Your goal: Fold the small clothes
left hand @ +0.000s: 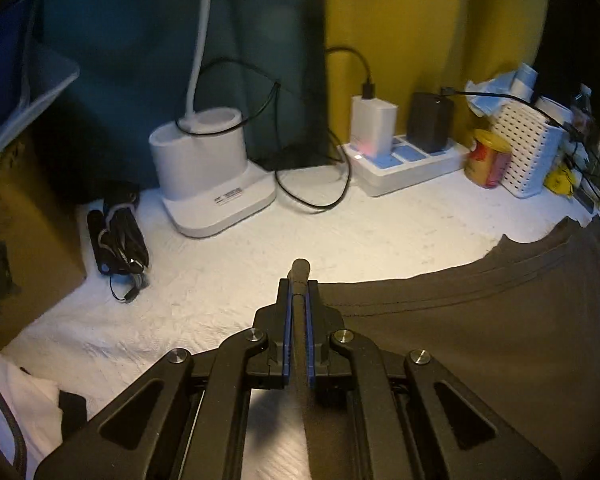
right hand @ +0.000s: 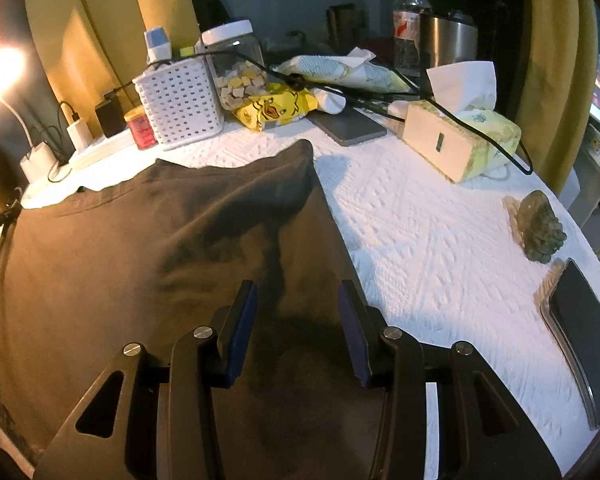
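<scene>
- Now the dark brown garment point(right hand: 148, 264) lies spread flat on the white textured tablecloth point(right hand: 440, 264), and everything else is placed from it.
- At the garment's left edge, the left gripper point(left hand: 299, 300) has its blue-padded jaws pressed together on a narrow fold of the fabric, which sticks out just past the fingertips.
- Over the garment's right part, the right gripper point(right hand: 297, 300) holds its jaws spread apart; only flat cloth shows between the blue pads, and I cannot tell whether they touch it.
- Beyond the garment's far left corner stand a white lamp base point(left hand: 212, 176) and a white power strip point(left hand: 404, 164) with chargers plugged in.
- Just behind the garment's far edge stand a white perforated basket point(right hand: 180, 108) and a small red tin point(right hand: 141, 127).
- Well to the right of the garment lie a tissue box point(right hand: 460, 140), a greenish stone figure point(right hand: 540, 228) and a black phone point(right hand: 584, 340).
</scene>
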